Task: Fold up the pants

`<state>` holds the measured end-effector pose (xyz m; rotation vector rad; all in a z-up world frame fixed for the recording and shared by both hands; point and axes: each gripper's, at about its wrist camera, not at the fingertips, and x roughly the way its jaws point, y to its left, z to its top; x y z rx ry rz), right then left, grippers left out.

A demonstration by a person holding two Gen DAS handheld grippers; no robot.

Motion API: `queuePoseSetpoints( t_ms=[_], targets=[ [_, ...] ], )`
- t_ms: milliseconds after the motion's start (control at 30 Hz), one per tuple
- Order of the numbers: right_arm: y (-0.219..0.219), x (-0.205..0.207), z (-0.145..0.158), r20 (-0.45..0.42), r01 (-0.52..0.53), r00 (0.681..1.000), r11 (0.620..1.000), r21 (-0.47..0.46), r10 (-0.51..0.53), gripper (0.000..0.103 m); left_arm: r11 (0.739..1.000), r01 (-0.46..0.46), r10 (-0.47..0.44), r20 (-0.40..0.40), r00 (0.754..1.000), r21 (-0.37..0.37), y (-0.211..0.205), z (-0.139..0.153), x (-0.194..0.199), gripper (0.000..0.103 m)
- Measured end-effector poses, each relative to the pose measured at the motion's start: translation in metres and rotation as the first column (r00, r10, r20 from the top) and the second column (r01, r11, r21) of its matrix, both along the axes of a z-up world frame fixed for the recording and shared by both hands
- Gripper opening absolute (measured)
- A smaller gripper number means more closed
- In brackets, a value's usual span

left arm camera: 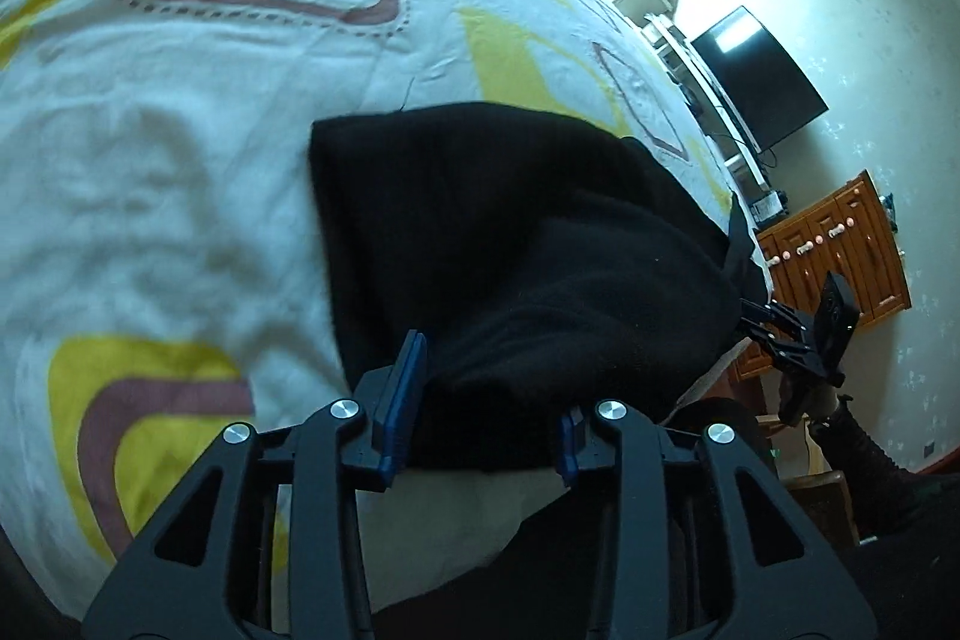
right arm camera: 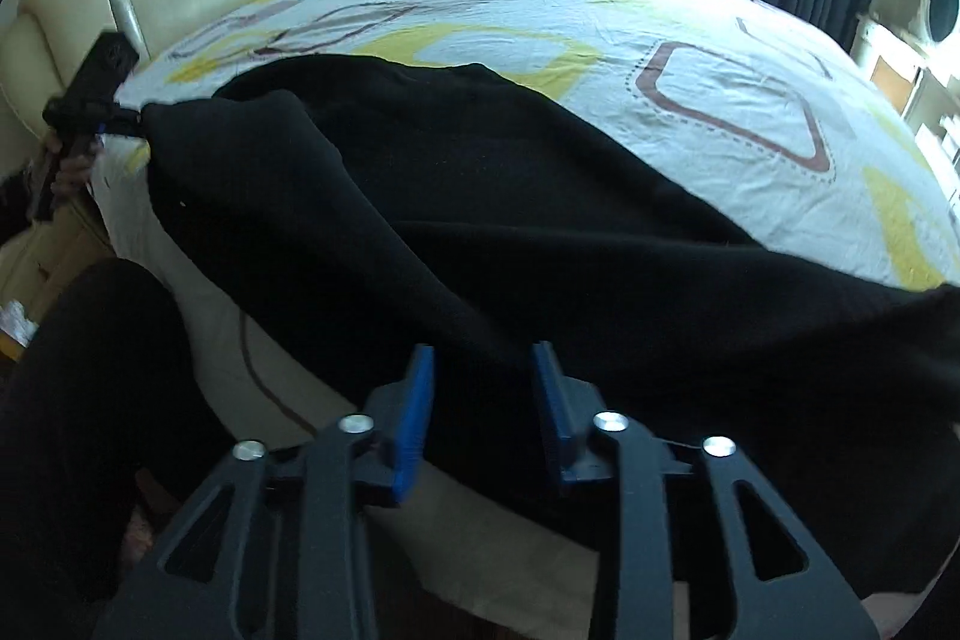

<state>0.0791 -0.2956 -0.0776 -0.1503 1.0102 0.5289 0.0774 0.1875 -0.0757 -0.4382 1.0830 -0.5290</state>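
- Black pants [right arm camera: 480,196] are seen lying across the near part of a bed, on a patterned bedsheet [right arm camera: 720,58], with one edge hanging over the mattress side toward the person.
- In the right wrist view the garment's long axis is seen running from the left gripper [right arm camera: 123,124] at the far left, across the picture, to the lower right.
- The right gripper [right arm camera: 483,412] is held above the overhanging near edge; its blue fingers [right arm camera: 414,418] are spread, with black cloth lying between them but not visibly pressed.
- In the left wrist view the left gripper [left arm camera: 489,412] is likewise spread over its own end of the pants [left arm camera: 510,250]; no pinch is seen.
- The right gripper [left arm camera: 774,322] is seen at the far end of the cloth.
- Judged from this, each gripper is nearest to one end, so the coming move is expected to turn on the cloth edge lying just ahead of and below each pair of fingers.
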Motion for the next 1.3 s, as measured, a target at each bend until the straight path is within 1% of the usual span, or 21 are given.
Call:
queuePoseSetpoints(
  t_ms=[33,67,100,167,233,300,367,433,467,500,567,600,700,800,867,967,1033,1100,1133,1233,1300],
  targets=[
    [-0.003,-0.003,0.001,-0.033,0.024,0.999,0.998,0.05,-0.023,0.067,0.999,-0.033,0.033,-0.013,0.999,-0.018,0.006,-0.003,-0.007,0.046],
    [-0.007,-0.006,0.001,-0.066,0.046,0.997,0.994,0.096,-0.039,0.069,0.997,-0.073,0.073,-0.023,0.997,-0.031,0.011,-0.004,-0.014,0.057],
    [-0.011,-0.007,0.0,-0.09,0.064,0.995,0.99,0.126,-0.052,0.069,0.992,-0.114,0.113,-0.034,0.993,-0.052,0.017,-0.005,-0.021,0.06],
    [-0.021,-0.007,-0.003,-0.144,0.125,0.985,0.972,0.198,-0.097,0.069,0.975,-0.203,0.197,-0.072,0.978,-0.09,0.027,-0.007,-0.031,0.06],
    [-0.037,-0.001,-0.009,-0.244,0.225,0.958,0.921,0.318,-0.15,0.069,0.953,-0.271,0.258,-0.103,0.961,-0.139,0.027,-0.005,-0.039,0.06],
    [-0.053,0.005,-0.019,-0.339,0.332,0.92,0.848,0.414,-0.195,0.069,0.936,-0.32,0.303,-0.126,0.945,-0.146,0.018,-0.003,-0.044,0.06],
    [-0.065,0.01,-0.029,-0.409,0.41,0.885,0.788,0.46,-0.222,0.069,0.928,-0.346,0.327,-0.142,0.934,-0.141,0.005,-0.002,-0.047,0.06],
    [-0.07,0.011,-0.035,-0.439,0.445,0.868,0.754,0.484,-0.231,0.069,0.92,-0.378,0.363,-0.14,0.921,-0.103,-0.006,-0.001,-0.046,0.06],
    [-0.071,0.01,-0.036,-0.444,0.452,0.865,0.746,0.489,-0.233,0.069,0.913,-0.4,0.387,-0.139,0.911,-0.078,-0.012,0.001,-0.044,0.06],
    [-0.07,0.009,-0.036,-0.445,0.453,0.865,0.746,0.488,-0.233,0.069,0.899,-0.432,0.421,-0.137,0.897,-0.067,-0.014,0.004,-0.045,0.06],
    [-0.068,0.008,-0.034,-0.438,0.449,0.867,0.753,0.481,-0.238,0.069,0.854,-0.516,0.503,-0.147,0.851,-0.065,-0.014,0.009,-0.051,0.06],
    [-0.067,0.009,-0.033,-0.435,0.447,0.868,0.757,0.476,-0.238,0.069,0.843,-0.534,0.52,-0.157,0.84,-0.066,-0.015,0.012,-0.054,0.06],
    [-0.063,0.01,-0.034,-0.425,0.437,0.873,0.768,0.468,-0.238,0.069,0.851,-0.524,0.515,-0.138,0.846,-0.039,-0.023,0.024,-0.054,0.06],
    [-0.062,0.013,-0.036,-0.424,0.433,0.875,0.768,0.472,-0.233,0.07,0.856,-0.517,0.509,-0.137,0.85,-0.027,-0.031,0.021,-0.045,0.06],
    [-0.064,0.01,-0.036,-0.427,0.438,0.873,0.76,0.48,-0.234,0.07,0.85,-0.526,0.518,-0.164,0.84,-0.01,-0.034,0.012,-0.038,0.06],
    [-0.067,0.006,-0.038,-0.437,0.45,0.868,0.746,0.49,-0.237,0.07,0.828,-0.56,0.548,-0.204,0.811,0.0,-0.033,0.0,-0.032,0.06],
    [-0.068,0.005,-0.04,-0.443,0.458,0.864,0.737,0.497,-0.238,0.07,0.811,-0.585,0.573,-0.197,0.795,0.001,-0.032,0.002,-0.032,0.054],
    [-0.069,0.005,-0.041,-0.453,0.469,0.859,0.725,0.505,-0.24,0.07,0.804,-0.594,0.585,-0.201,0.786,0.02,-0.031,0.003,-0.031,0.02],
    [-0.071,0.004,-0.042,-0.46,0.478,0.854,0.715,0.511,-0.242,0.07,0.803,-0.596,0.587,-0.21,0.782,0.024,-0.031,0.002,-0.031,0.018],
    [-0.075,0.004,-0.045,-0.484,0.502,0.841,0.686,0.527,-0.243,0.07,0.776,-0.629,0.62,-0.226,0.751,0.04,-0.03,0.0,-0.033,0.016],
    [-0.079,0.004,-0.047,-0.507,0.526,0.826,0.657,0.54,-0.244,0.07,0.769,-0.636,0.634,-0.214,0.743,0.069,-0.032,0.003,-0.033,0.014]
  ],
)
